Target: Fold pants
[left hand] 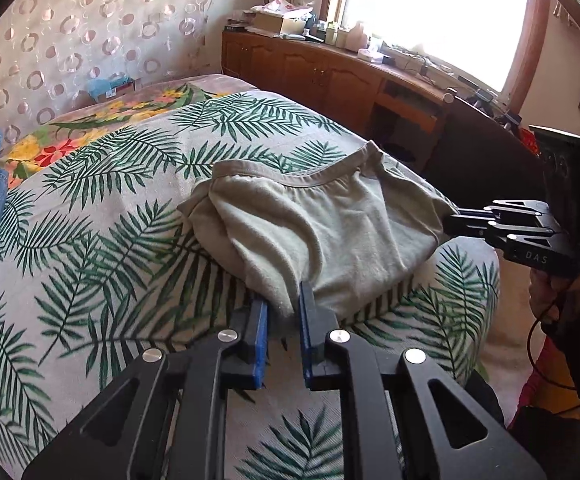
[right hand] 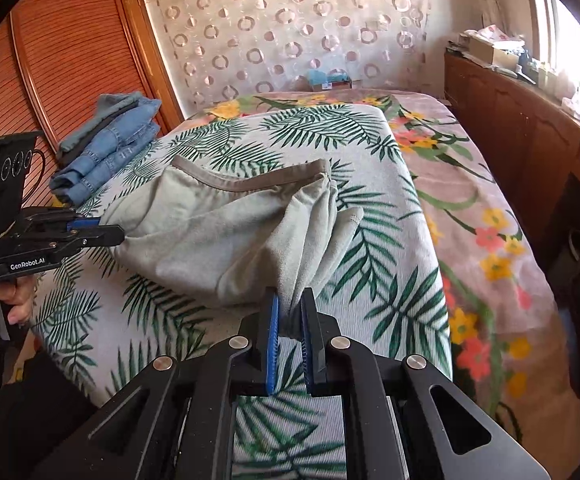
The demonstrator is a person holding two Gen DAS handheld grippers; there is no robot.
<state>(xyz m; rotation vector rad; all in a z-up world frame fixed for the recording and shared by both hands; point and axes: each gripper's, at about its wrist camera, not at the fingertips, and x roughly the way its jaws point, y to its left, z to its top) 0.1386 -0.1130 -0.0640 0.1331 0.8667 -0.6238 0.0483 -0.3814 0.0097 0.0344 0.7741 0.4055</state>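
The pale grey-green pants (left hand: 322, 228) lie bunched on the bed's palm-leaf sheet (left hand: 102, 240), near the middle of the left wrist view, with the waistband (left hand: 290, 178) arching across the top of the heap toward 12 o'clock.

The left claw (left hand: 284, 312) sits at 6 o'clock in its own view, its blue pads nearly together and pinching a gathered fold of the cloth. In the same view the right claw (left hand: 452, 222) comes in from 3 o'clock, closed down on the far edge of the garment.

From the right wrist view, the right claw (right hand: 290, 312) stands at 6 o'clock, its pads narrowed onto a pleated bunch of the pants (right hand: 218, 236). The left claw (right hand: 120, 234) reaches in from 9 o'clock and grips the opposite edge; a hand (right hand: 6, 296) holds its handle below it.

A stack of folded jeans (right hand: 110, 148) rests on the bed toward 10 o'clock, apart from the pants. A flowered blanket (right hand: 482, 208) covers the bed toward 3 o'clock, and a wooden cabinet (right hand: 530, 120) runs along the wall at 2 o'clock.
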